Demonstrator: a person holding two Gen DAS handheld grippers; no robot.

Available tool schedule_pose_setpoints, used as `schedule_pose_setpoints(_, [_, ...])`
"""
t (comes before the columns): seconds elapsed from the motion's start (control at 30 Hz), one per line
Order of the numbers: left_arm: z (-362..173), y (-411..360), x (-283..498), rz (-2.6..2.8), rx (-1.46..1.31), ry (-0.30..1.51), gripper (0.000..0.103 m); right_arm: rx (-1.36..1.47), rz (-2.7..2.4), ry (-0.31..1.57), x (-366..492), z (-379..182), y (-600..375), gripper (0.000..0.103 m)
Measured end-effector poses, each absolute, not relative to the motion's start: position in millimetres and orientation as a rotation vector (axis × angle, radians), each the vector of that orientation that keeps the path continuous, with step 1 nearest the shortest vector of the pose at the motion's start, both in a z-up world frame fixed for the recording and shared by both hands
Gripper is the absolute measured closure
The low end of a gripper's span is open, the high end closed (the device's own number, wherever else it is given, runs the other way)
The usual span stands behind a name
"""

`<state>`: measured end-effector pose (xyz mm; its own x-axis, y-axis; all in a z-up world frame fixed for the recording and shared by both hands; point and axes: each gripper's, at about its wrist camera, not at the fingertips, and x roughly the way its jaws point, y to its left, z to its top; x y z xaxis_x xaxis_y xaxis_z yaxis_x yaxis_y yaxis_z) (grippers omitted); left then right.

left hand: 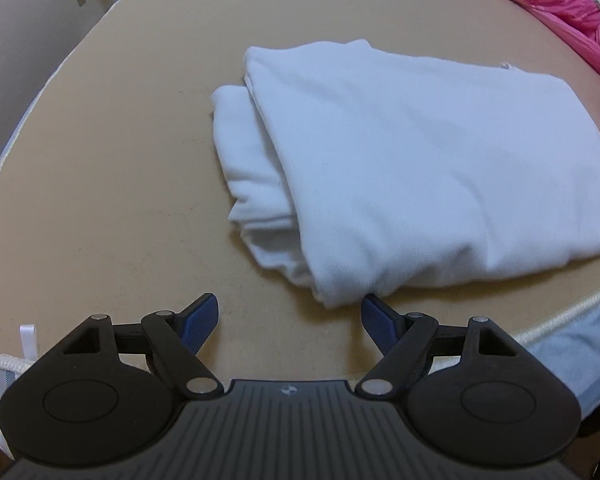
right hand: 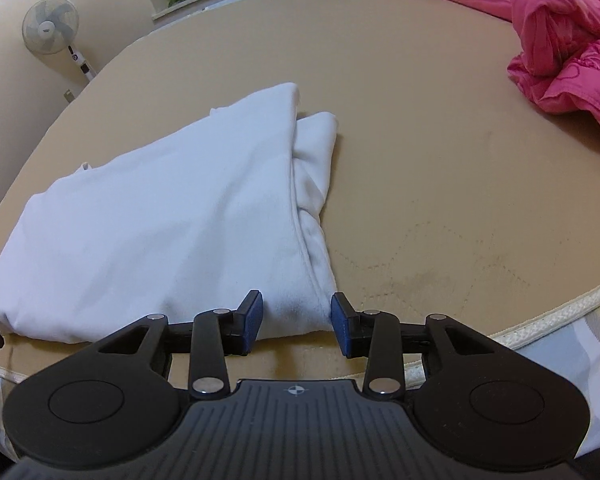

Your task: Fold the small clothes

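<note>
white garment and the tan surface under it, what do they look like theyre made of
White garment: looks like soft matte knit, perhaps cotton jersey; it folds in rounded, limp creases without shine. Tan surface: seems a smooth matte fabric mattress cover, with faint stitched quilting lines and corded piping along its edge.

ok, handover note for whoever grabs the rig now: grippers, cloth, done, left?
Left gripper: open wide, empty, just short of the cloth's near corner.
Right gripper: part open; the cloth's near edge lies between the jaws, pads not seen pressing.
White cloth: on the tan mattress, folded over, a lower layer sticking out along one side. Pink quilt at the far side.
Done: at least one fold.
Left: probably tidy the sticking-out layer, maybe fold again.
</note>
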<state>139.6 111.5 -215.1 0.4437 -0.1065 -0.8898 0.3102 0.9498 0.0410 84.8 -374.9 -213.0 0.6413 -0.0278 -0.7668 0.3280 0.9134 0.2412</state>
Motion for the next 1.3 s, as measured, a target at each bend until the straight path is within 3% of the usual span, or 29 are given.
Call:
schedule_pose_setpoints(0.17, [-206, 99, 144, -0.266, 0.219, 1.069, 0.023, 0.348, -0.201, 0.877, 98, -221, -372, 0.058])
schedule_pose_setpoints(0.27, [-207, 94, 147, -0.281, 0.204, 1.102, 0.043, 0.333, -0.187, 0.893, 101, -224, -370, 0.059])
schedule_pose_setpoints(0.47, [-207, 92, 148, -0.281, 0.201, 1.112, 0.064, 0.299, -0.183, 0.905, 103, -223, -367, 0.092])
schedule_pose_setpoints(0.57, [-202, 90, 146, -0.286, 0.226, 1.094, 0.076, 0.289, -0.185, 0.9, 103, -218, -364, 0.095])
schedule_pose_setpoints(0.83, [-198, 100, 140, -0.287, 0.256, 1.088, 0.081, 0.253, -0.291, 0.916, 94, -215, -386, 0.103])
schedule_pose_setpoints(0.93, [-201, 100, 140, -0.274, 0.263, 1.102, 0.076, 0.314, -0.32, 0.949, 90, -229, -402, 0.103])
schedule_pose_setpoints(1.0, [-197, 102, 138, -0.254, 0.246, 1.109, 0.055, 0.435, -0.33, 0.905, 80, -227, -411, 0.099])
schedule_pose_setpoints(1.03, [-195, 106, 136, -0.242, 0.234, 1.109, 0.045, 0.528, -0.322, 0.872, 73, -225, -416, 0.084])
schedule_pose_setpoints(1.07, [-192, 111, 133, -0.225, 0.221, 1.1, 0.027, 0.595, -0.314, 0.849, 67, -225, -418, 0.048])
schedule_pose_setpoints(1.1, [-188, 118, 129, -0.206, 0.199, 1.08, 0.015, 0.664, -0.314, 0.816, 60, -226, -419, 0.03])
schedule_pose_setpoints(1.13, [-184, 126, 125, -0.189, 0.173, 1.061, 0.013, 0.725, -0.317, 0.779, 53, -228, -419, 0.013])
schedule_pose_setpoints(1.3, [-181, 165, 116, -0.078, 0.04, 1.068, 0.013, 0.958, -0.282, 0.675, 47, -246, -412, 0.014])
